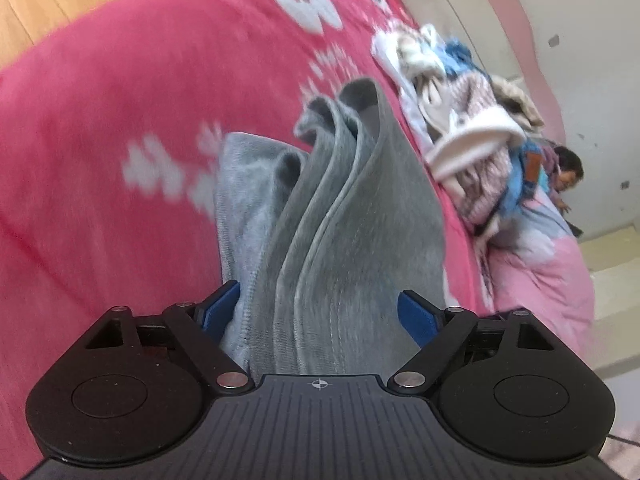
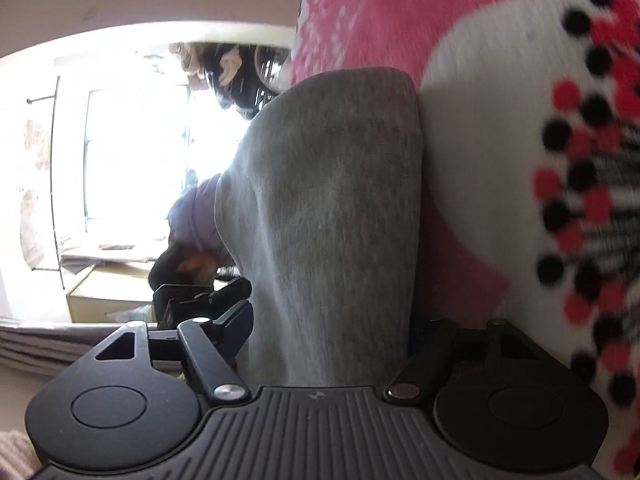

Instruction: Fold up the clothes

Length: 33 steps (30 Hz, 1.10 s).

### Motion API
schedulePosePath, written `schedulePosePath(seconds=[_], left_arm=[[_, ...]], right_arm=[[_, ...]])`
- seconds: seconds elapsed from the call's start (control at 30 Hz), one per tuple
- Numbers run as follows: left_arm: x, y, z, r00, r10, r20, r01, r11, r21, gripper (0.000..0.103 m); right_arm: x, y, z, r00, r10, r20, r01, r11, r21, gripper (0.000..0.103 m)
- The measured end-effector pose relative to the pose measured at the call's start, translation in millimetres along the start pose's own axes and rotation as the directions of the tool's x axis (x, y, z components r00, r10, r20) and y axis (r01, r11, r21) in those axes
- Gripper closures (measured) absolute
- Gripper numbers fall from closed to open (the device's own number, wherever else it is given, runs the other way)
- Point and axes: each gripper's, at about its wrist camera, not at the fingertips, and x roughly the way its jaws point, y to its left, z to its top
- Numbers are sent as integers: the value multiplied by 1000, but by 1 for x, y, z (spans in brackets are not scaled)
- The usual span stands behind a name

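The grey garment point(image 1: 340, 216), a soft knit bunched into several upright folds, lies on the red floral blanket point(image 1: 120, 128) and fills the gap of the left gripper point(image 1: 320, 312); its jaws stand wide, the blue pad point(image 1: 218, 312) on the picture's left against the cloth, the other blue pad point(image 1: 416, 316) partly over it, though motion blur keeps me from saying whether they press. In the right wrist view the same grey garment point(image 2: 332, 208) rises between the fingers of the right gripper point(image 2: 328, 340), also set wide; the fingertip on the picture's right is buried behind the cloth in shadow, so whether it grips cannot be told. No container shows in either view; the nearest to one is the loose pile of clothes point(image 1: 460, 120), white, blue and pink pieces heaped on the blanket's far side, well apart from the grey garment. Beyond it a pink quilt point(image 1: 540, 272) slopes off toward a pale wall, and a person point(image 1: 564, 168) shows small at the edge. The blanket's near-left side lies bare, with a wooden floor point(image 1: 36, 4) past its edge. In the right view, a pink blanket patch with red and black dots point(image 2: 580, 200) sits right beside the garment, and a bright window point(image 2: 132, 152) washes out the left.
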Motion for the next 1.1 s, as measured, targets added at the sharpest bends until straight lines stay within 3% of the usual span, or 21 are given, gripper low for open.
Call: schedulePosePath(seconds=[0.2, 0.33, 0.43, 0.6, 0.9, 1.1], left_arm=[[3, 5, -2, 999, 4, -36, -4, 1000, -4, 18], [6, -4, -4, 998, 53, -26, -52, 998, 39, 19], [3, -14, -13, 994, 110, 10, -111, 992, 59, 25], [-7, -37, -22, 981, 177, 76, -183, 981, 68, 39], [-33, -61, -45, 978, 107, 177, -107, 994, -11, 49], [-51, -80, -57, 963, 60, 262, -54, 998, -32, 49]], right_arm=[[16, 1, 18, 1000, -21, -8, 21, 998, 51, 35], [16, 9, 5, 997, -79, 15, 79, 997, -13, 52], [15, 16, 0, 993, -111, 38, 112, 993, -26, 62], [18, 47, 0, 987, -148, 58, 153, 982, -111, 67], [-2, 96, -3, 984, -165, 61, 174, 960, -219, 69], [-10, 134, -8, 985, -163, 52, 171, 941, -292, 69]])
